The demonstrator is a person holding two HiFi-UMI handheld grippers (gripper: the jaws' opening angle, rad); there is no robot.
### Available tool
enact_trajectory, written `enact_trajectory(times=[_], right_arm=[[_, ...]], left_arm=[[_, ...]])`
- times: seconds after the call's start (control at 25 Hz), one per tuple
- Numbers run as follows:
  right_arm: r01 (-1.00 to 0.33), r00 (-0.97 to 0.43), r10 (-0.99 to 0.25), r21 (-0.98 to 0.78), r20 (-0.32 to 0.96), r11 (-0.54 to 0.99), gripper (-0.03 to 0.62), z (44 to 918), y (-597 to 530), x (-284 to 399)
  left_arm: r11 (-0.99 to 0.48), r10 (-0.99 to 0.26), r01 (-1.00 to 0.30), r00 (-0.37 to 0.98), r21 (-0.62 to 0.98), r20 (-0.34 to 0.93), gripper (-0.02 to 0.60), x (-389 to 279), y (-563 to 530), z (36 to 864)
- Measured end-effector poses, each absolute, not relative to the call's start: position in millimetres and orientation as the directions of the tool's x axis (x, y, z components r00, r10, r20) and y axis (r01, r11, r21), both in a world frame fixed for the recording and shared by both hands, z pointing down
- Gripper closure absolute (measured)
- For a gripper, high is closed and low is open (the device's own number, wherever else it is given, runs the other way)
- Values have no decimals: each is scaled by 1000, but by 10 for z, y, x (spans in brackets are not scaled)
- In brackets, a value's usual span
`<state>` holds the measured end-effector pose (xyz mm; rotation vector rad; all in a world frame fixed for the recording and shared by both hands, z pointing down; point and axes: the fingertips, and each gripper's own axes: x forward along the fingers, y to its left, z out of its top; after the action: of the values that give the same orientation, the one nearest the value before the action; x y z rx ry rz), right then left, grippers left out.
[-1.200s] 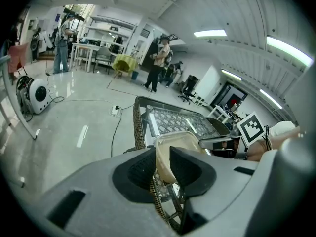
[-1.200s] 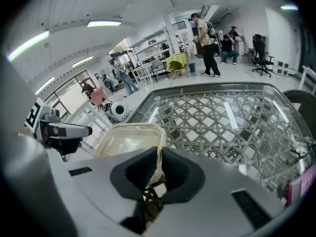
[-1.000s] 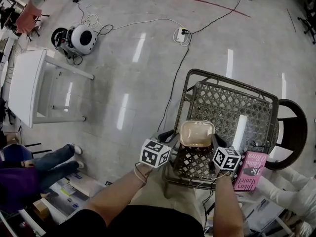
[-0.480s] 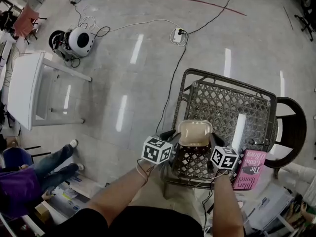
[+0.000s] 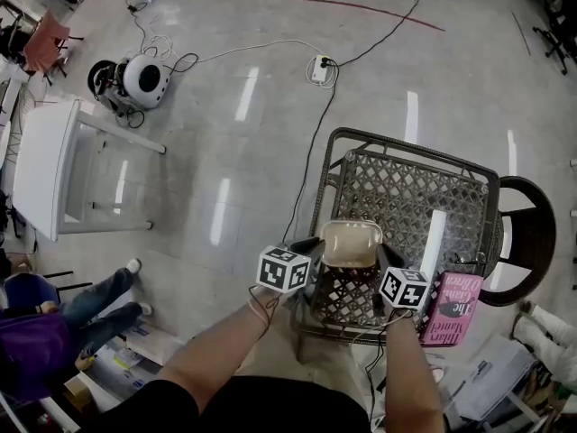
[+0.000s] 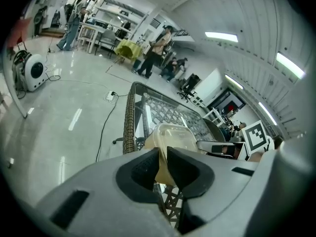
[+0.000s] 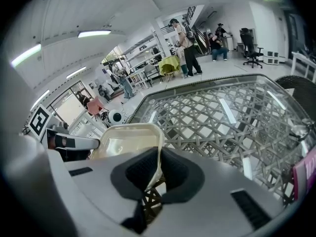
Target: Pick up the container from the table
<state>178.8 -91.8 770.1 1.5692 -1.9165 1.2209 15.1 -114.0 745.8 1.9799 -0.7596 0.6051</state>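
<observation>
Left claw [image 6: 163,163] closed on left rim of beige translucent plastic container [image 5: 350,242]; right claw [image 7: 157,174] clamps right rim. Container at near edge of dark wicker-lattice tabletop [image 5: 410,197].

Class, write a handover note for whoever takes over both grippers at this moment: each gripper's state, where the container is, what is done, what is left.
Left gripper: shut on the left rim of the container.
Right gripper: shut on its right rim.
Container: beige, held between both grippers over the near edge of the lattice table. A pink book lies to its right.
Done: both grips are made.
Left: raise it clear of the table. I cannot tell whether it is already off the surface.
</observation>
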Motion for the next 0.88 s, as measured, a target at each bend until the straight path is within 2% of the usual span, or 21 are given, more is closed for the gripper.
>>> enact_trajectory(times=[0.88], right_arm=[[-913,-293,-703,-408,648,5,571,6874,-801,1827]], left_arm=[[-547,-376,-704,690,452,619,545,238,-1254,6752]])
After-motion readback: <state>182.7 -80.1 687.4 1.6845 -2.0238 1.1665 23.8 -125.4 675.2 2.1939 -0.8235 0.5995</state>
